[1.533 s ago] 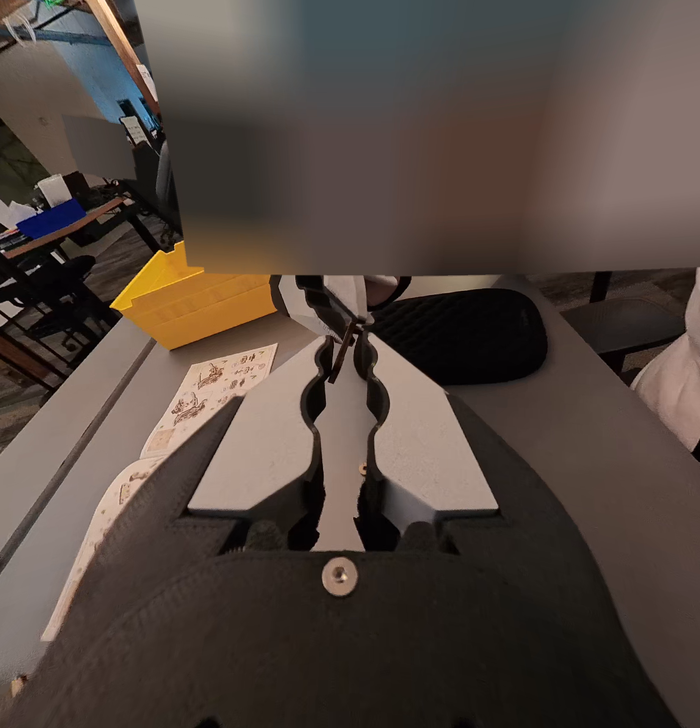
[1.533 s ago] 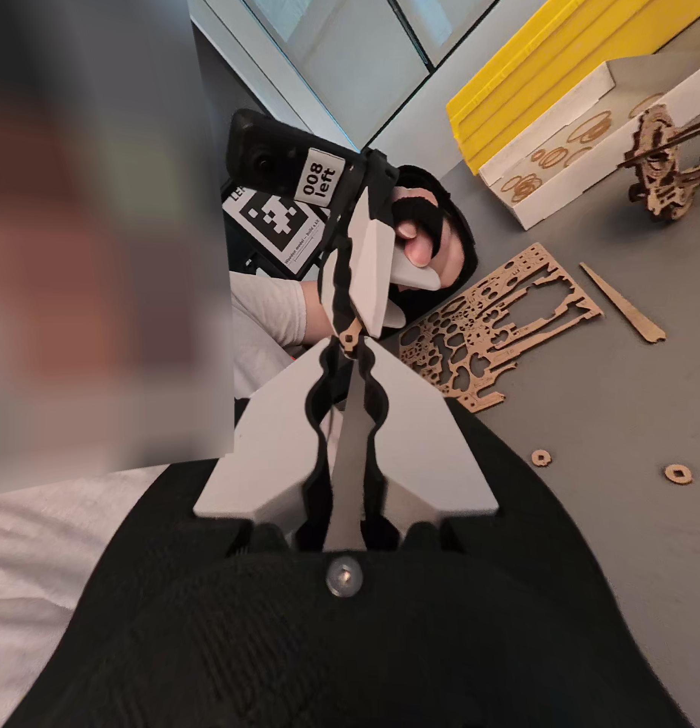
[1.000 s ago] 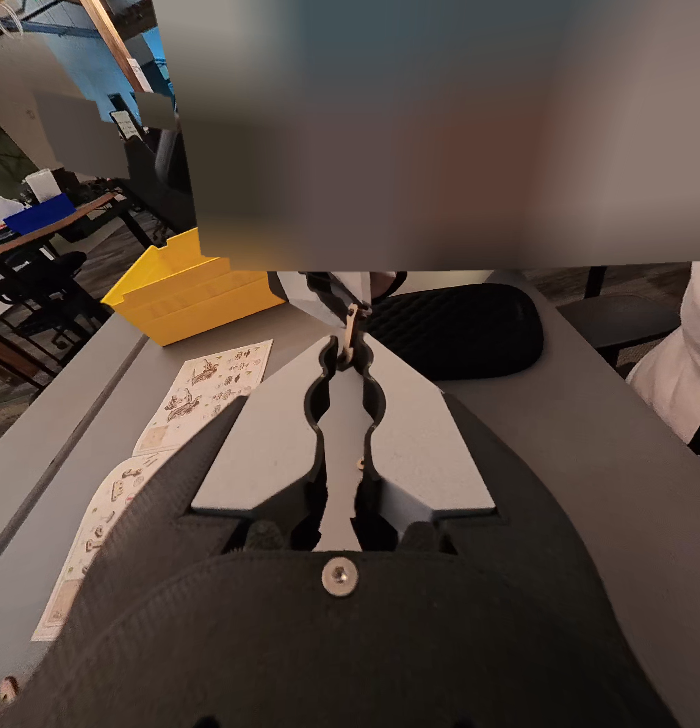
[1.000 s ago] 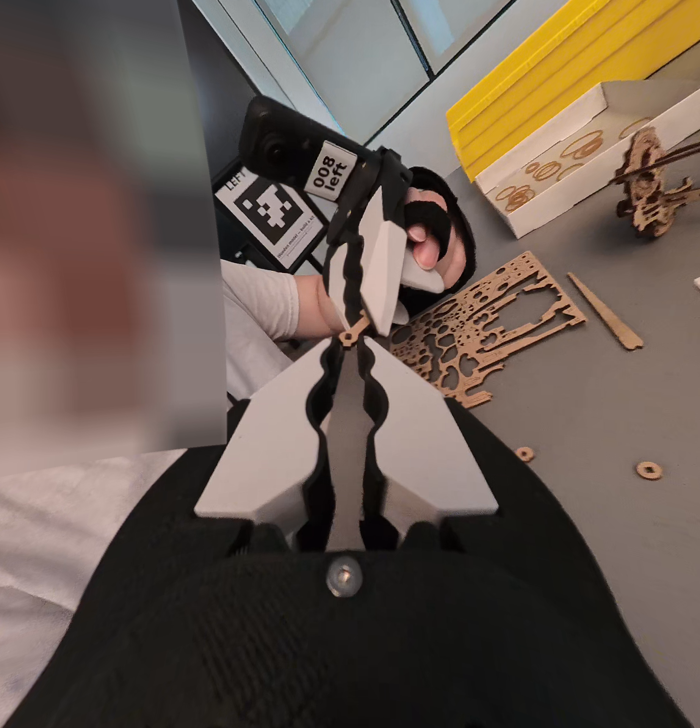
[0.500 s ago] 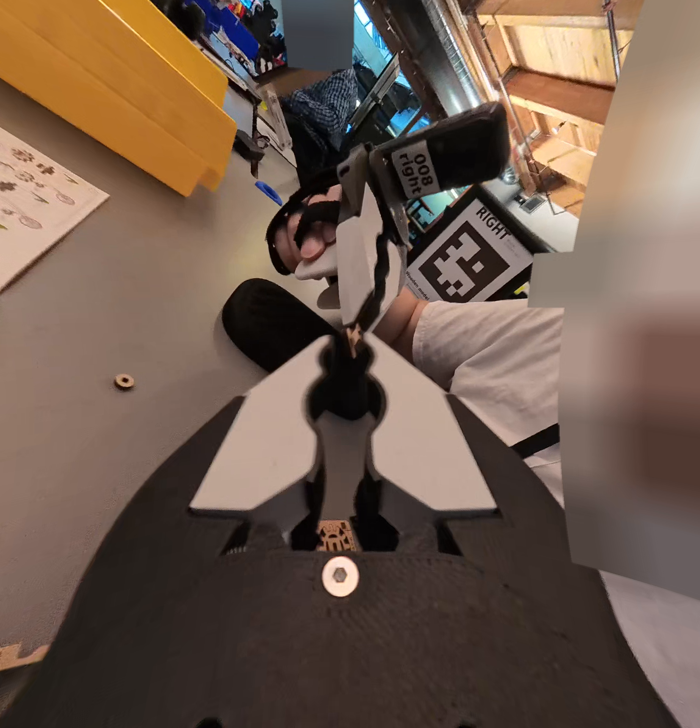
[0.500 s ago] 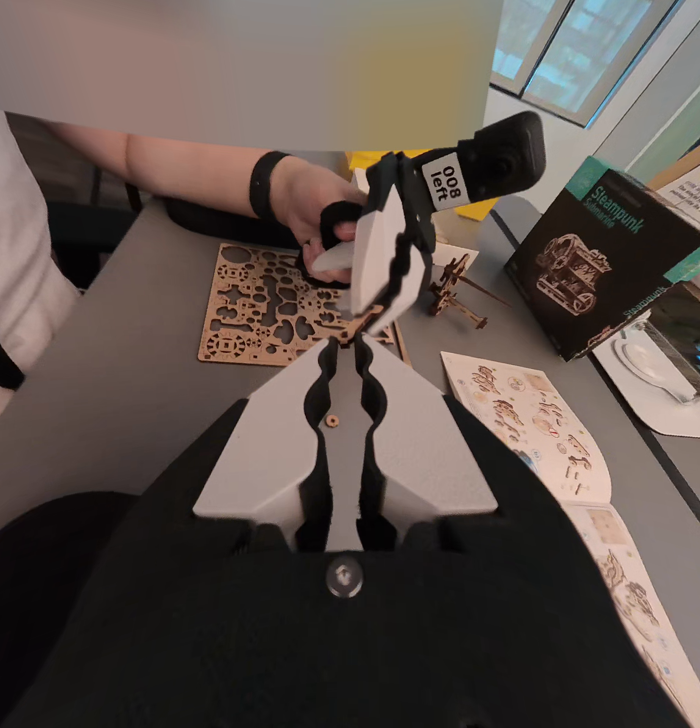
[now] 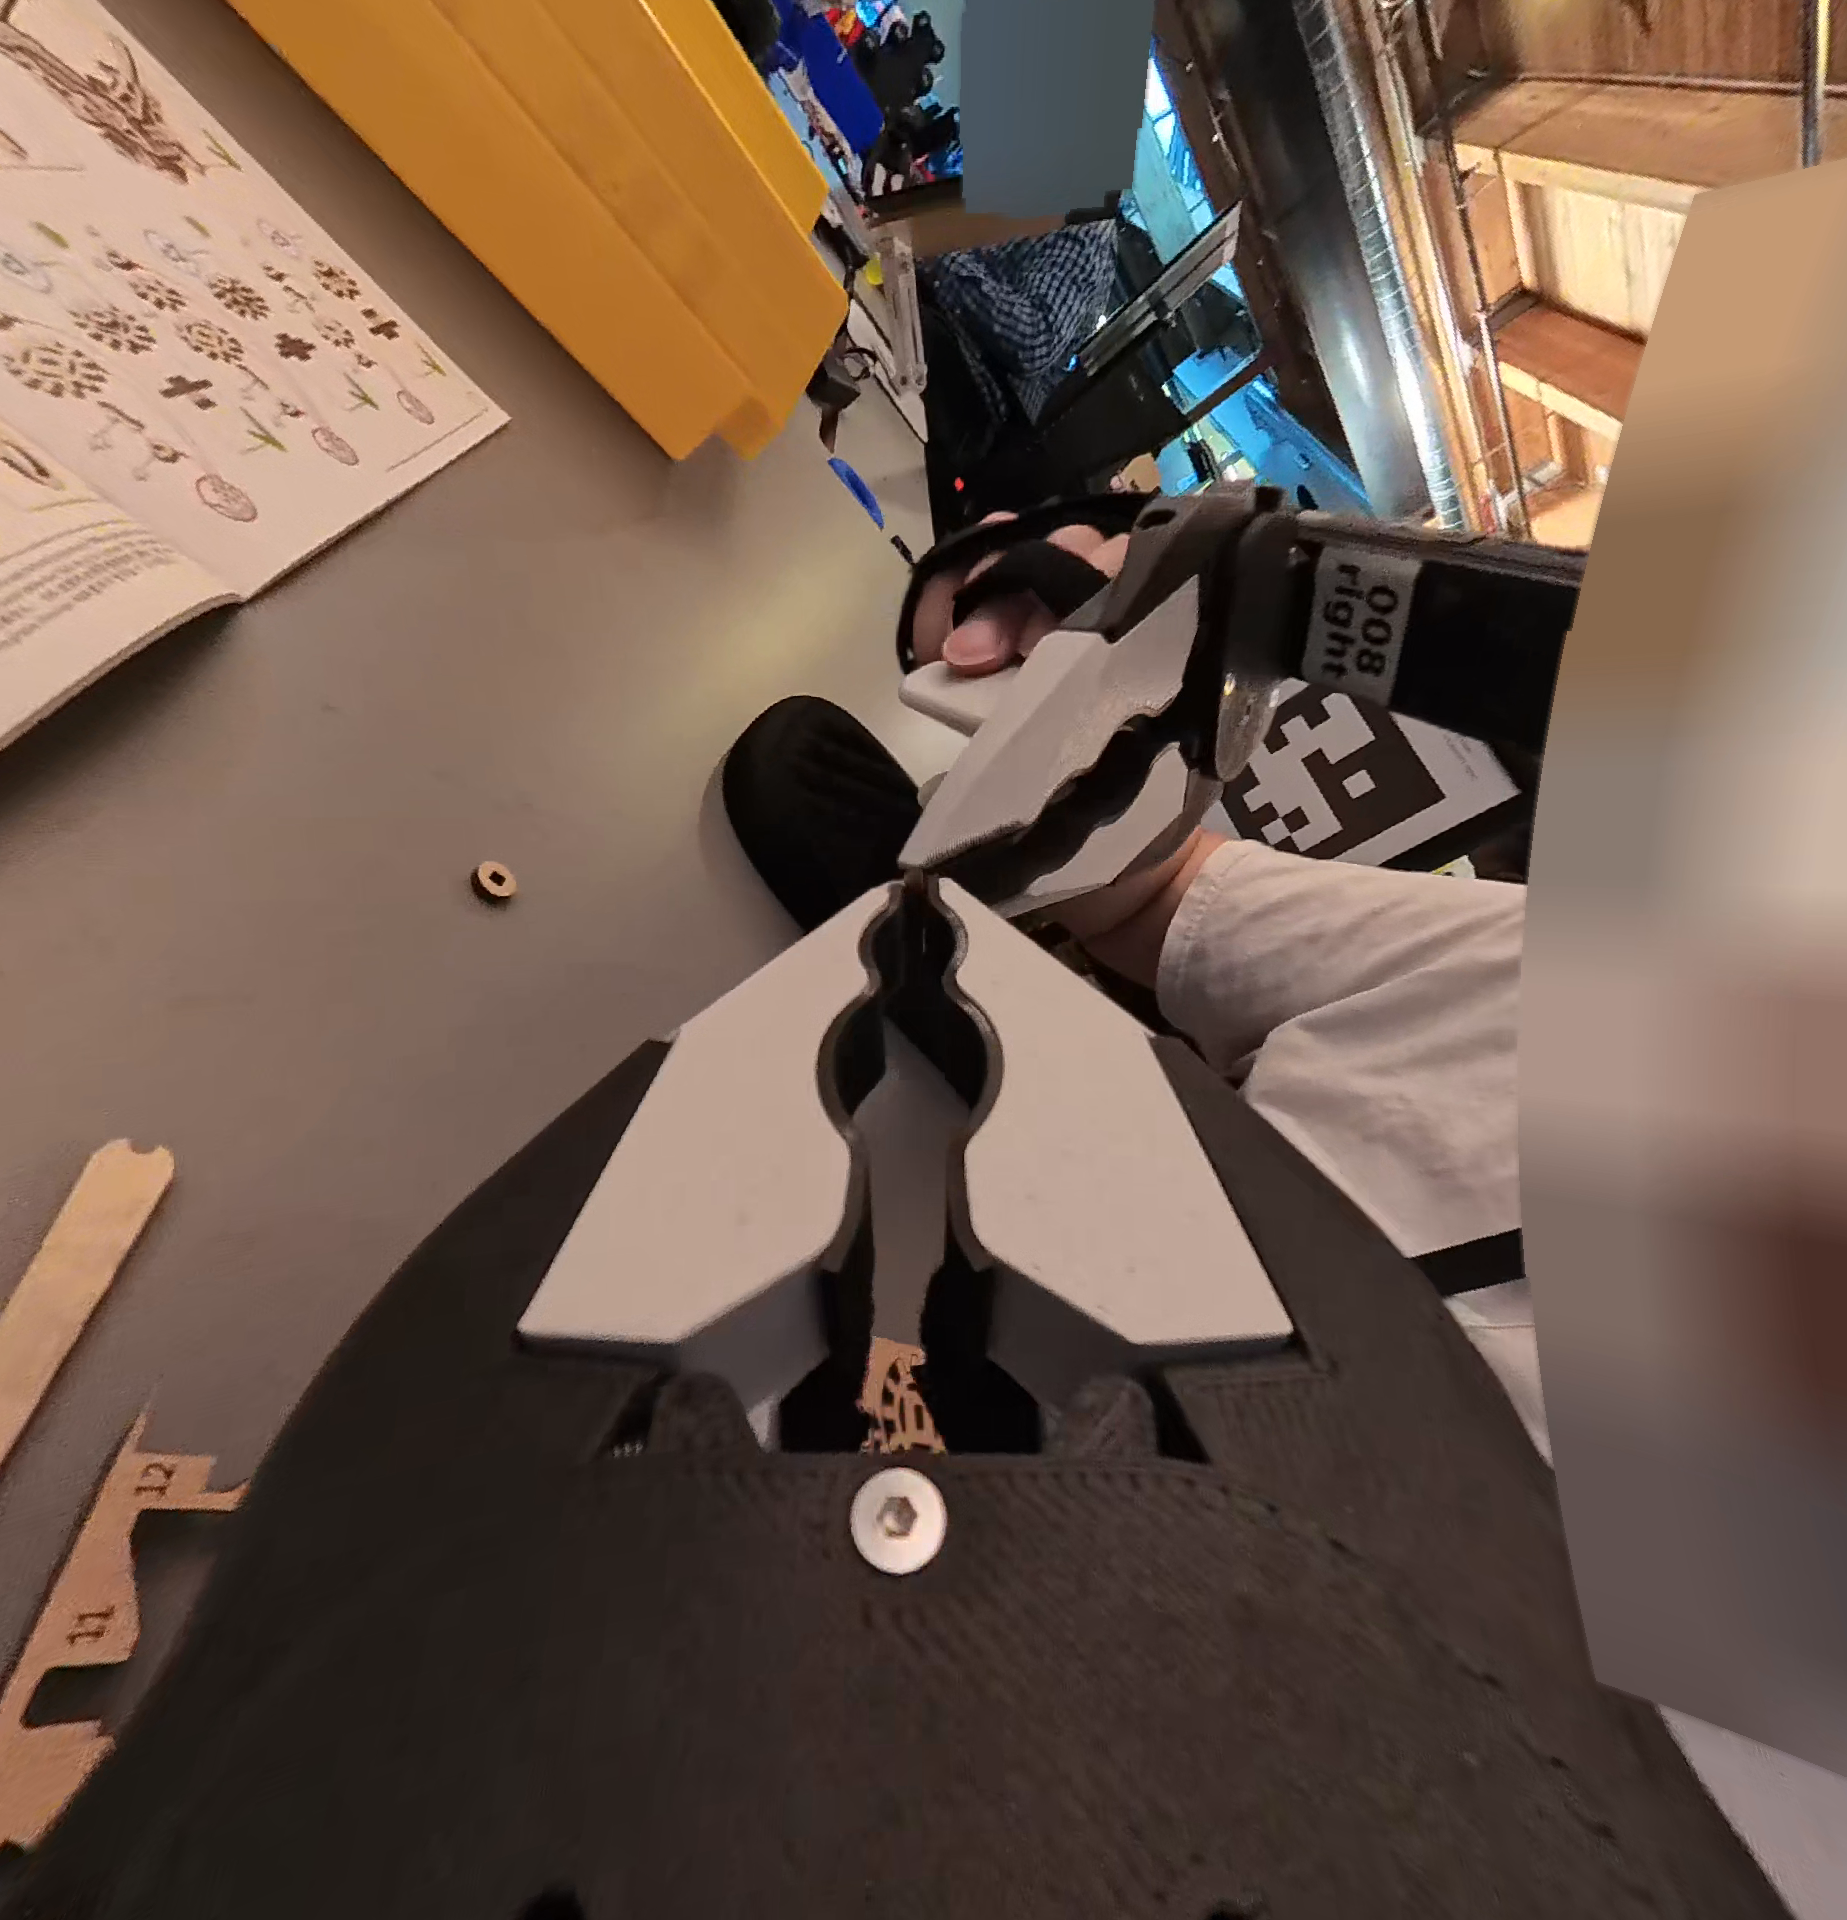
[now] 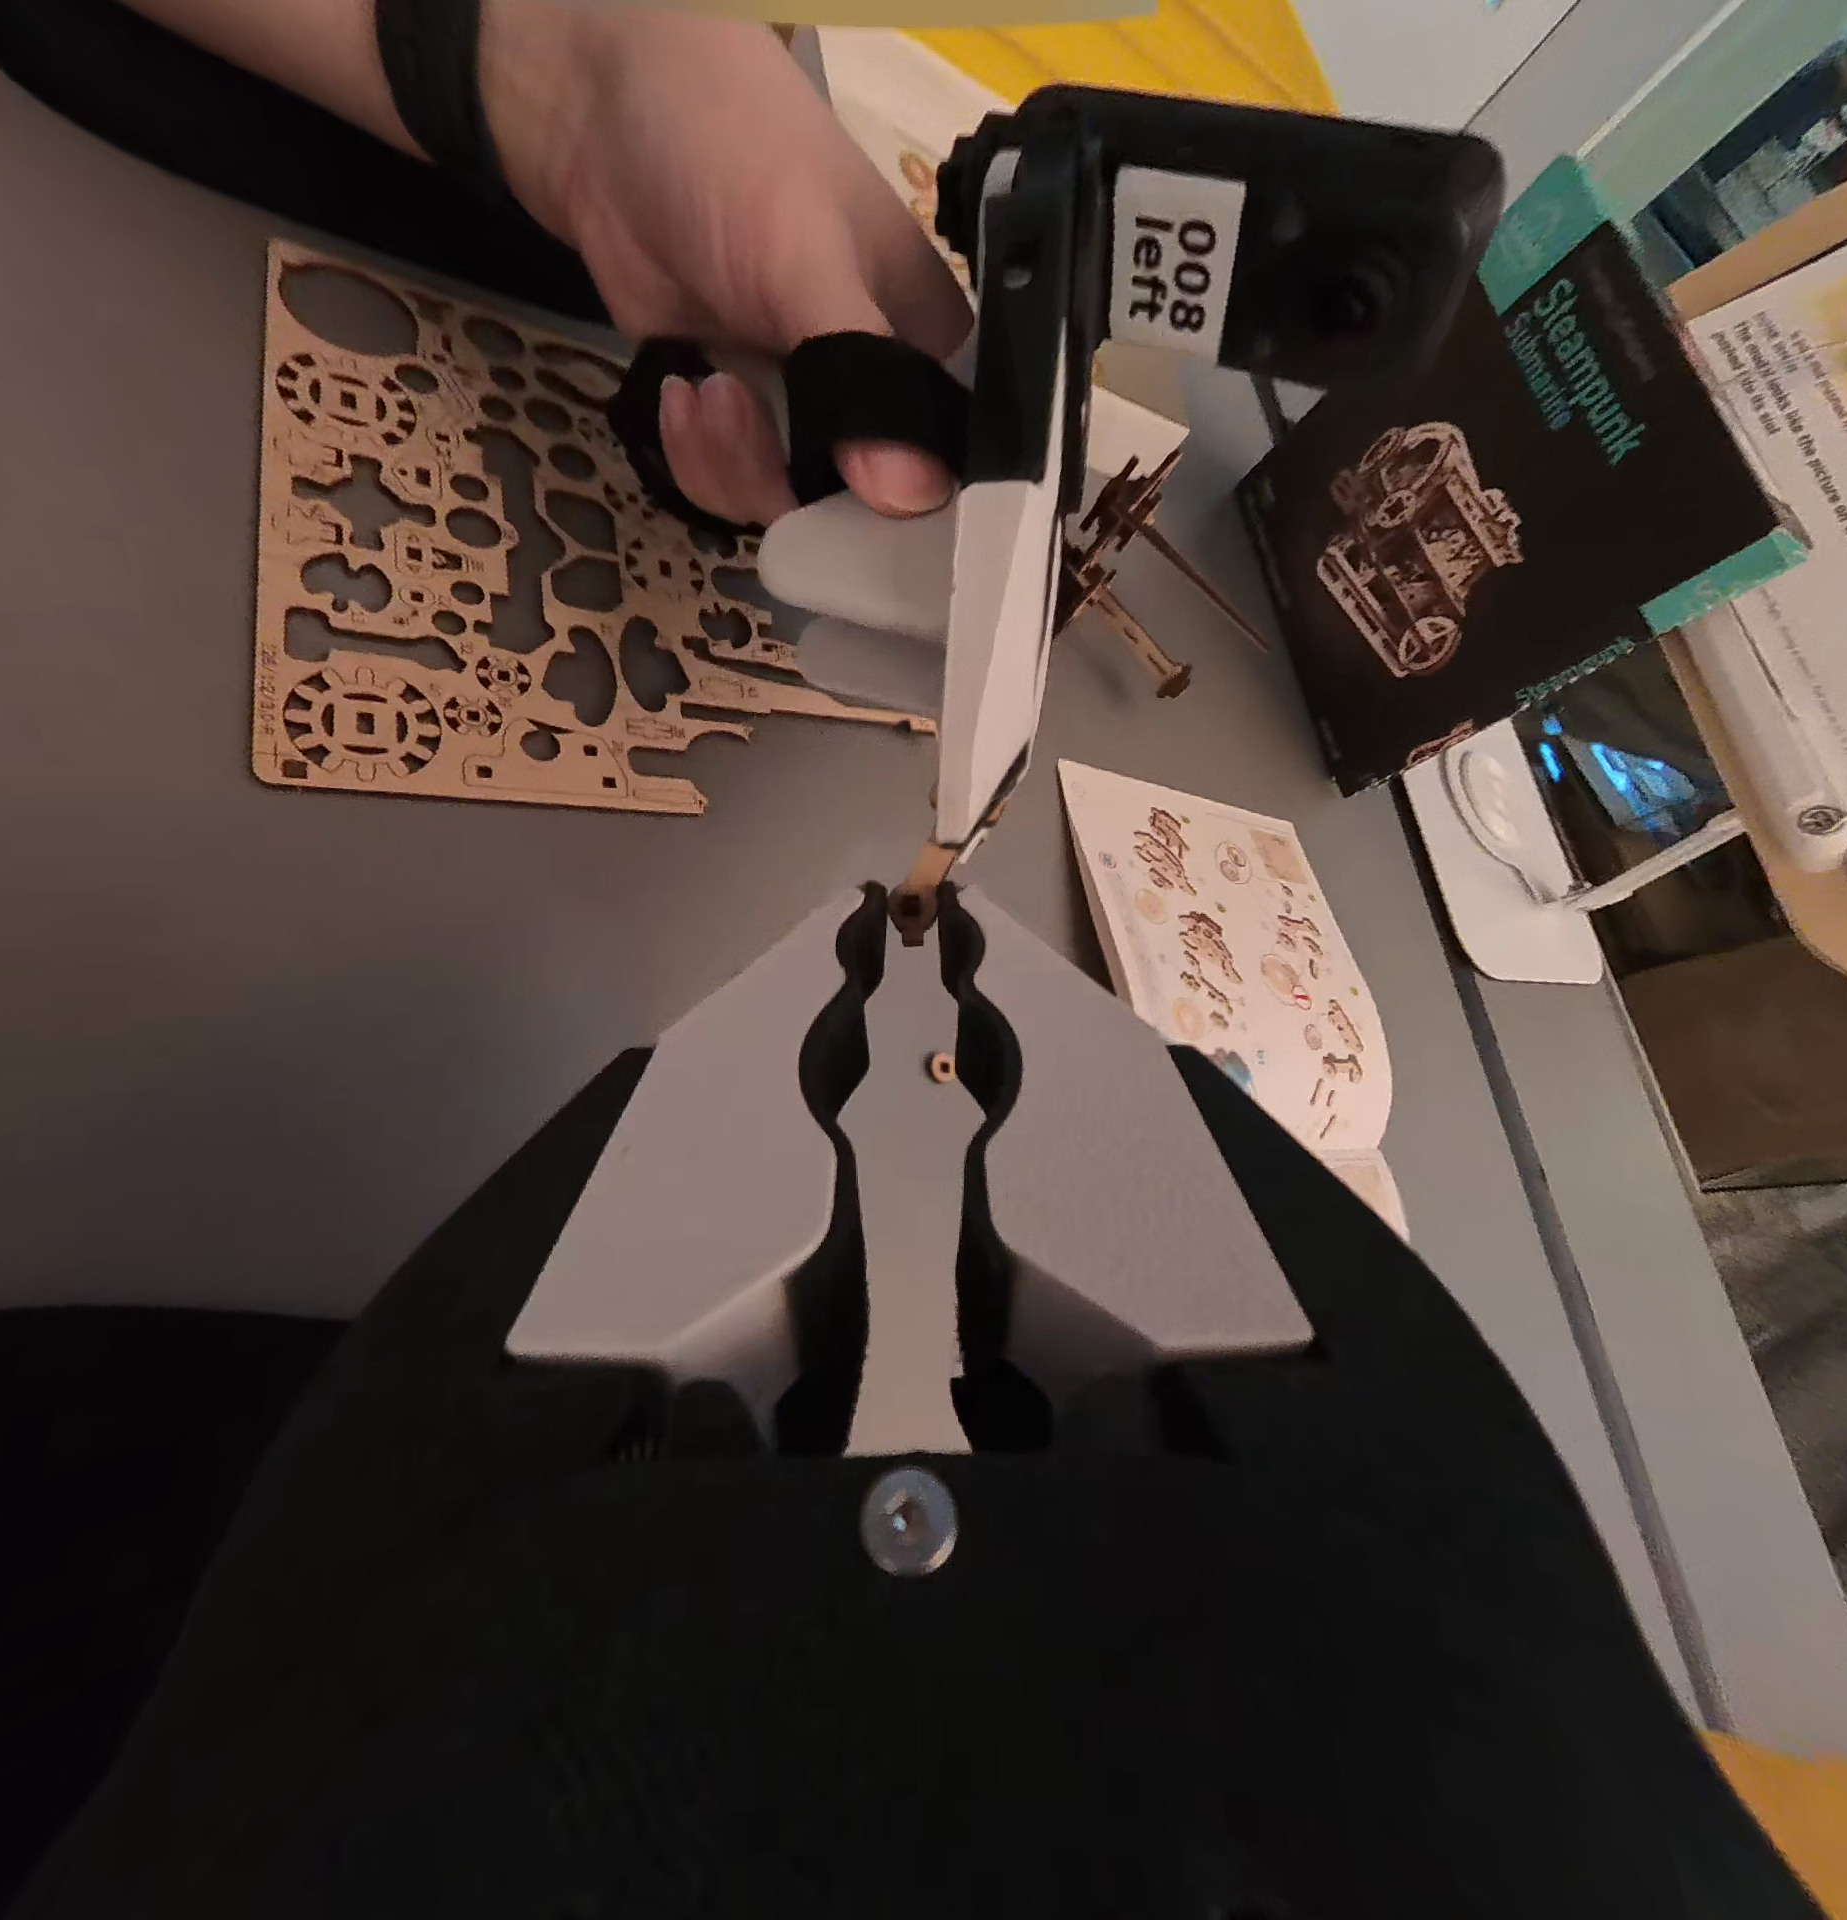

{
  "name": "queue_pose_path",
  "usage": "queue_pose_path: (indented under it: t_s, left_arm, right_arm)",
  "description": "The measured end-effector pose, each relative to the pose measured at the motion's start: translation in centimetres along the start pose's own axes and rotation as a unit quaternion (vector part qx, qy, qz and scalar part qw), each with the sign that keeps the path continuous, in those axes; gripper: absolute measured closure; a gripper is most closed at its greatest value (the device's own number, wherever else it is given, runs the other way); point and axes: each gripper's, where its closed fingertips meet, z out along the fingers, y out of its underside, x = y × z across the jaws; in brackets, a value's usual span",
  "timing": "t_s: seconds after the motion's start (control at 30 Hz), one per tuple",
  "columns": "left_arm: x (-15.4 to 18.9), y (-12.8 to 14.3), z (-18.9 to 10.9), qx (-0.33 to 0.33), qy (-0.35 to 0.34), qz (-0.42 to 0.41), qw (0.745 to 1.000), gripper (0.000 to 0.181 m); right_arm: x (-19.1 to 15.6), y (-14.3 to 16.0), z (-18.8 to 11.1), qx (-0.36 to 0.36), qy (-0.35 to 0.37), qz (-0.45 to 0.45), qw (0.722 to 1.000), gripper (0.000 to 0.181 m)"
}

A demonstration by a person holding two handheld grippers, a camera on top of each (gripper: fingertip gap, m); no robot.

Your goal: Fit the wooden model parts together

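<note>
My left gripper (image 7: 914,902) is shut on a thin wooden strip (image 8: 934,857), which shows edge-on and dark in its own view. In the right wrist view the left gripper (image 8: 963,821) comes down from above with the strip sticking out of its tip. My right gripper (image 8: 908,906) is shut on a small wooden part with a square hole (image 8: 911,914) at the strip's lower end. The two grippers meet tip to tip above the grey table (image 8: 275,987). The right gripper (image 7: 929,873) also shows in the left wrist view, coming from the upper right.
A punched-out wooden sheet (image 8: 462,582) lies at the far left, with a partly built wooden model (image 8: 1116,592), a black box (image 8: 1501,520) and an instruction booklet (image 8: 1241,966) to its right. A loose washer (image 7: 493,883), a wooden stick (image 7: 57,1299), a yellow bin (image 7: 586,208) and a black pad (image 7: 815,800) are nearby. From either gripper's tips it is about 10 cm to the loose washer (image 7: 493,883).
Both grippers have swung round together, so both views have turned. They stay tip to tip with the wooden pieces between them. The right gripper's jaws now pinch the small part.
</note>
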Motion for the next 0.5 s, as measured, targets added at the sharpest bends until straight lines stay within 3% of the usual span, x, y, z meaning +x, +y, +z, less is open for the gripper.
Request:
queue_pose_path:
  t_s: [0.2,0.27,0.37,0.5]
  left_arm:
    - [-0.4,0.5,0.3,-0.010,-0.004,-0.019,1.000,0.179]
    - [-1.9,0.4,0.0,-0.012,-0.050,-0.011,0.999,0.154]
    - [-2.9,0.0,-1.0,-0.012,-0.084,0.008,0.996,0.157]
    - [-2.8,-0.4,-1.6,-0.005,-0.086,0.015,0.996,0.161]
  right_arm:
    - [-0.7,0.7,0.0,-0.012,-0.037,0.049,0.998,0.174]
    - [-1.2,2.6,0.8,-0.032,-0.059,0.098,0.993,0.174]
    - [-3.2,5.5,2.0,-0.053,-0.140,0.194,0.970,0.174]
    - [-3.0,5.2,2.0,-0.040,-0.157,0.174,0.971,0.173]
